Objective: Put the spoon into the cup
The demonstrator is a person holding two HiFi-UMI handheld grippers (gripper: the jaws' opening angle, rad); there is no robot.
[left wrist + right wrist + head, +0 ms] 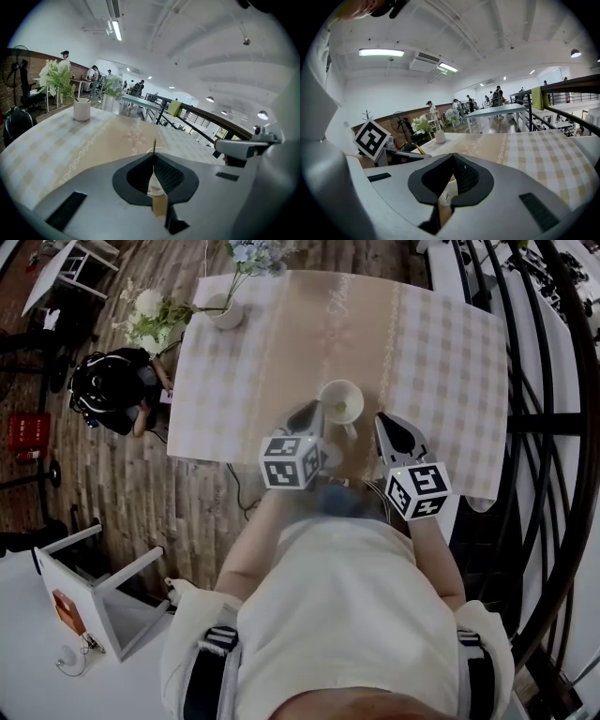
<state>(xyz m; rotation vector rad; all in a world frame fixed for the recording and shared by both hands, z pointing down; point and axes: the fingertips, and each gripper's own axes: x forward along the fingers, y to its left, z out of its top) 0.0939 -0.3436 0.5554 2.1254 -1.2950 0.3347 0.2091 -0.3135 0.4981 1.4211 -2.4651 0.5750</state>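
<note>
A white cup [340,395] stands on the checked tablecloth [225,399] near the table's front edge. A thin gold spoon [339,410] rests inside it. In the left gripper view the spoon handle [154,144] rises just past the jaw tips, in front of the cup rim [161,150]. My left gripper [314,411] [154,157] is shut, its tip at the cup's left side. The right gripper [382,418] [452,157] is shut and holds nothing, just right of the cup. The right gripper view shows the handle [417,149] slanting beside the left gripper's marker cube [371,138].
A white vase of flowers [225,313] [82,108] stands at the table's far left corner. A person in black [112,390] sits on the floor left of the table. A white stool [94,587] lies at lower left. A dark railing [553,427] runs along the right.
</note>
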